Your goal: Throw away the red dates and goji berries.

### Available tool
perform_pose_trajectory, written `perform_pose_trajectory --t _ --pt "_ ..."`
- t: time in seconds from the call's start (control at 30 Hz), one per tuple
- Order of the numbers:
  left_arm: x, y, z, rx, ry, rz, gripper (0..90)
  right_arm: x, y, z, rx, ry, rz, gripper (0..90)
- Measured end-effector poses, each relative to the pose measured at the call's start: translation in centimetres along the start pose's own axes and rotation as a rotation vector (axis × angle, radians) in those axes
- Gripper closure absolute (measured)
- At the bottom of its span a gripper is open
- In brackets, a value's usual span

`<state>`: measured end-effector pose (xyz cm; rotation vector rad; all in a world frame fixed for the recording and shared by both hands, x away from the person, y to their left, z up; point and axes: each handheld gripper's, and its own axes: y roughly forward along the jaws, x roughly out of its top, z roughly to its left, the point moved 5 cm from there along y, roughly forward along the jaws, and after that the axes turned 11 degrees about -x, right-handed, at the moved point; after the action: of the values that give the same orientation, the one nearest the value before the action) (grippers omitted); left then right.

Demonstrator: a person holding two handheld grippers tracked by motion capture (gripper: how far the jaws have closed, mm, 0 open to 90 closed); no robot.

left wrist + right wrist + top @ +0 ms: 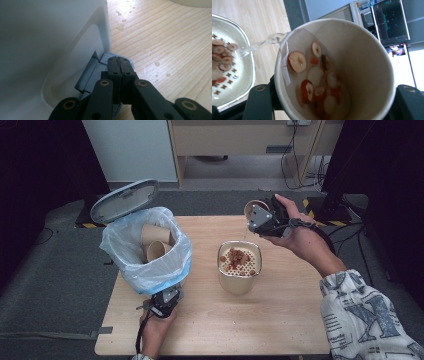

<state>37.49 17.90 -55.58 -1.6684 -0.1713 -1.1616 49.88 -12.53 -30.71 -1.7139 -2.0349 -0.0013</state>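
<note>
The right gripper [260,217] holds a paper cup [337,70] clamped between its jaws, tipped well over so its mouth faces down and toward the strainer container [239,266] standing at the middle of the table [280,320]. In the right gripper view a thin stream of water [262,43] runs off the cup's lip onto the perforated strainer [232,75], where sliced red fruit [223,55] already lies — more slices [317,87] cling inside the cup. What the pour turns on is this: the strainer sits below and toward the person from the cup's lip, the cup's long axis slanting down that way, so the slices should drop in only if the lip is over the strainer's opening; a steeper tilt looks needed to free them. The left gripper [119,65] has its jaws pressed together with nothing between them, their tips resting on the grey pedal [100,67] at the foot of the white bin [50,50], whose lid [124,200] stands open above the bag-lined mouth [145,245] holding other cups [155,242]. The bin stands near the table's left edge — well apart from the right gripper, so the emptied cup would have to cross over the strainer to reach it.
</note>
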Motion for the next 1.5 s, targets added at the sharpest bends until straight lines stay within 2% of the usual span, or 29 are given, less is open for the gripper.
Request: perform_pose_trajectory --t 0.4,0.97,1.43,1.5 --pt "0.0 0.0 0.0 0.000 -0.001 -0.001 88.1 0.0 0.0 -0.3 -0.009 -0.011 -0.006 33.6" --pt "0.0 0.0 0.0 0.001 -0.011 -0.007 88.1 0.5 -0.1 -1.2 -0.033 -0.022 -0.082 33.6" --pt "0.0 0.0 0.0 0.002 -0.011 -0.007 88.1 0.9 -0.2 -1.4 -0.045 -0.031 -0.094 33.7" --pt "0.0 0.0 0.0 0.001 -0.007 -0.003 88.1 0.9 -0.2 -1.5 -0.050 -0.046 -0.092 33.7"
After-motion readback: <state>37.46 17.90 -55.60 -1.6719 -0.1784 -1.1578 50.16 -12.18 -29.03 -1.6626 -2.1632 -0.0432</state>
